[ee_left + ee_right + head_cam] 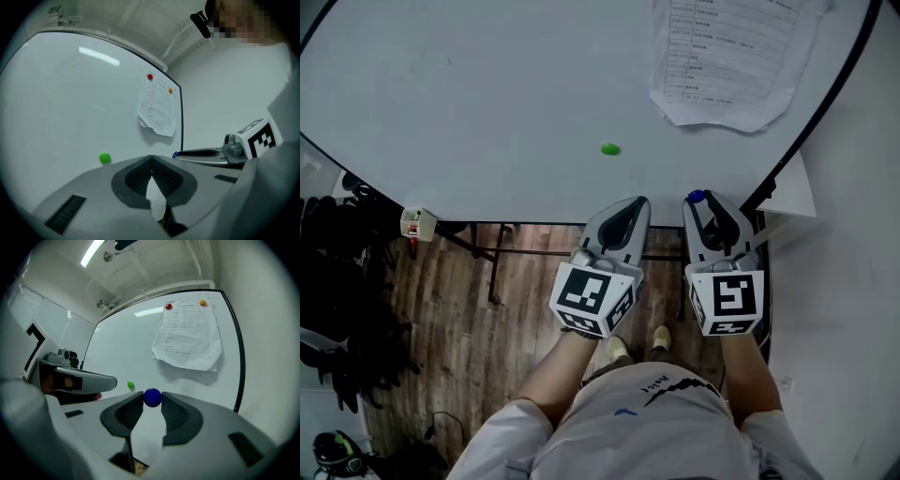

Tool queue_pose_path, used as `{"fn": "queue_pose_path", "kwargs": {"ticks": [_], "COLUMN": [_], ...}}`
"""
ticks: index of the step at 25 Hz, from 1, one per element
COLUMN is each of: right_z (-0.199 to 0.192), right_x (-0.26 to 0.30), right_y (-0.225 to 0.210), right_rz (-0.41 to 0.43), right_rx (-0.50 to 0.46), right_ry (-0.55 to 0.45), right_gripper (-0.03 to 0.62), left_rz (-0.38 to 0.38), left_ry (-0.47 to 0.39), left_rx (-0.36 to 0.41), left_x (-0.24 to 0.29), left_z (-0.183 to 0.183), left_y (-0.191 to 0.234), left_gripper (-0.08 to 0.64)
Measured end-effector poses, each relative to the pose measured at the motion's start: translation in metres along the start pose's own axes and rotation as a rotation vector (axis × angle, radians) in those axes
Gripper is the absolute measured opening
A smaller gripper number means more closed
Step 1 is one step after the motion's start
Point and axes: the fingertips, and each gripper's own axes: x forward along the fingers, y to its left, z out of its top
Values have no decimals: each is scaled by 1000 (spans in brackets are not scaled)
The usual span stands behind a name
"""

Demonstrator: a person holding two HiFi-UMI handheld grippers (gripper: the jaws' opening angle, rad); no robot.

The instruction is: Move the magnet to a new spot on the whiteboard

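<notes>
We wear a pale grey short-sleeved shirt [628, 436] with a small dark logo [661, 386]. Beyond the shirt, our left gripper [636, 204] and right gripper [701, 202] are grey shells with dark ribbed pads [140, 176], each carrying a white cube [593, 297] of black square markers.

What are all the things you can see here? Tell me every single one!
whiteboard: one, white with a black edge, in front of the person
paper sheet: one, white with print, upper right of the board
red magnet: one, red, sheet's top left corner
orange magnet: one, orange, sheet's top right corner
green magnet: one, green, low on the board
blue magnet: one, blue, pinched in the right tool
floor: one, brown wood, below the board
shoes: two, pale, on the floor
left tool: one, grey, jaws together, empty
right tool: one, grey, closed on the blue magnet
</notes>
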Motion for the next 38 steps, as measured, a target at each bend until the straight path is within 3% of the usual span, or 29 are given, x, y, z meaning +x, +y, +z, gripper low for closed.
{"fn": "queue_pose_path", "kwargs": {"ticks": [22,38], "right_z": [-28,-25], "right_x": [96,119], "right_y": [20,17], "right_rz": [-19,-134], "right_rx": [2,60], "right_ry": [18,47], "right_gripper": [129,129], "left_rz": [70,31], "left_ry": [28,26], "left_rx": [-12,-33], "left_x": [6,10], "left_z": [-23,-27], "left_y": [67,85], "left_gripper": [9,9]}}
